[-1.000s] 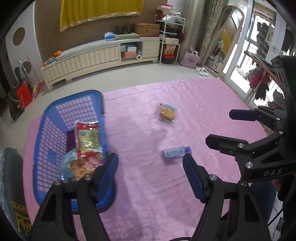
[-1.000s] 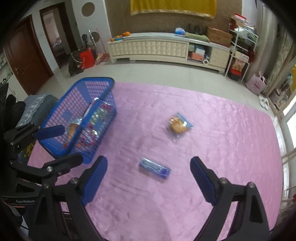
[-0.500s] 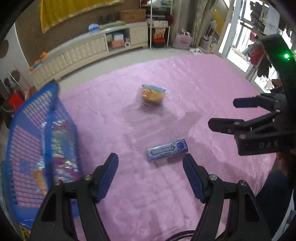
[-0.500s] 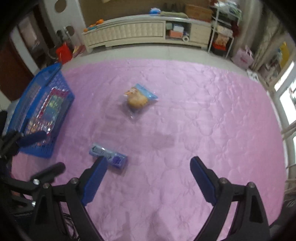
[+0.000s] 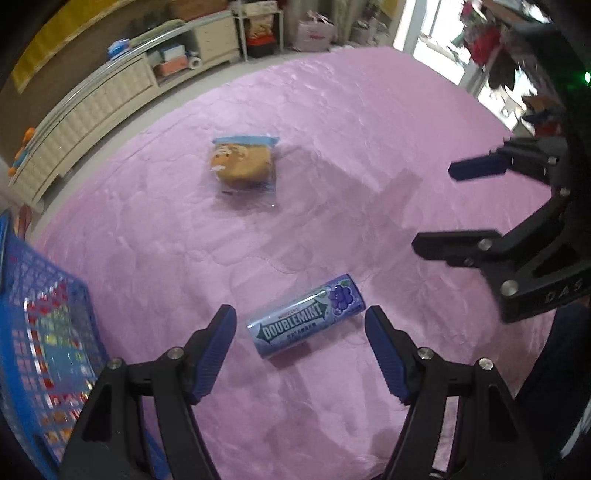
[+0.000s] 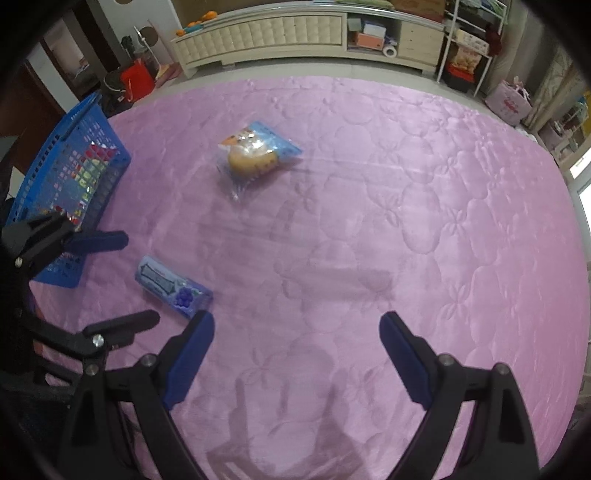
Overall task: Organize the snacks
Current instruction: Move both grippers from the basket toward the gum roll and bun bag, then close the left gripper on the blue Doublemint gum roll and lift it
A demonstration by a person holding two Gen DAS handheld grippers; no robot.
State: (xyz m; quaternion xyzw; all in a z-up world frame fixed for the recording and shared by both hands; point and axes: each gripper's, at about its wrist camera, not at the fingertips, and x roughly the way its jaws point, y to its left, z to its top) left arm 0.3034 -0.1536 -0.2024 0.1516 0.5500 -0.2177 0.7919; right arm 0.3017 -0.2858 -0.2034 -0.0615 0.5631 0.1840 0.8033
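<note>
A purple Doublemint gum pack (image 5: 306,316) lies flat on the pink quilt, between and just ahead of the open fingers of my left gripper (image 5: 300,325). It also shows in the right wrist view (image 6: 174,287). A bagged pastry (image 5: 244,167) lies farther out on the quilt; it also shows in the right wrist view (image 6: 255,157). A blue basket (image 5: 33,332) with snack packets inside stands at the left, also in the right wrist view (image 6: 70,173). My right gripper (image 6: 297,338) is open and empty above bare quilt, to the right of the gum; it also shows in the left wrist view (image 5: 465,206).
The pink quilt (image 6: 406,221) covers the work surface. Beyond its far edge are grey floor and a long cream cabinet (image 6: 295,33). A metal shelf rack (image 6: 469,48) and a pink bag (image 6: 511,101) stand at the far right.
My left gripper has moved right, away from the basket, and down toward the gum pack, which now lies between its fingers. My right gripper has shifted right, with the gum now at its left.
</note>
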